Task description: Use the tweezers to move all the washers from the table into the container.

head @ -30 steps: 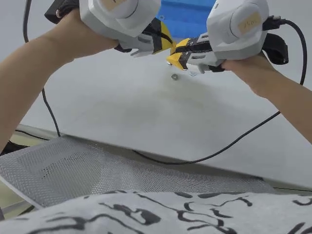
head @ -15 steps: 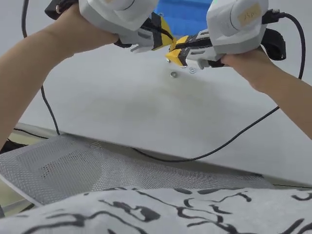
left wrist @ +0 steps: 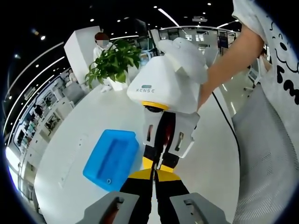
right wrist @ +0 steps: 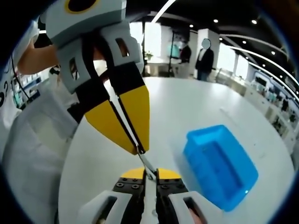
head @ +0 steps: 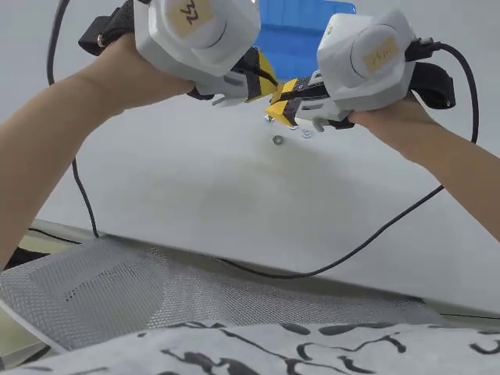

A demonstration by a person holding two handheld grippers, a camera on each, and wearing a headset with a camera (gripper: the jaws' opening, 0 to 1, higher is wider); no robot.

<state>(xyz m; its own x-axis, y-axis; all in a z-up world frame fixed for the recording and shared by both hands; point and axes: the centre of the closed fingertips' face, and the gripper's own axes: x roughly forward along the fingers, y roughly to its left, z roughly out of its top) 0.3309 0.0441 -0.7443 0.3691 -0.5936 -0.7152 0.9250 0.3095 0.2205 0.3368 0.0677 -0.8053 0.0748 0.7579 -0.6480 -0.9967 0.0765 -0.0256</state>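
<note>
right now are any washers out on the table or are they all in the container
Out: a washer and a second washer lie on the white table, outside the blue container.

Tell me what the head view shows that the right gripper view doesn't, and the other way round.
Head view: two washers lying on the table just below the jaws, plus a black cable. Right gripper view: the thin tweezers running from the left gripper into the right gripper, and people standing in the background. Shared: the blue container, the white table, and both grippers meeting tip to tip.
</note>
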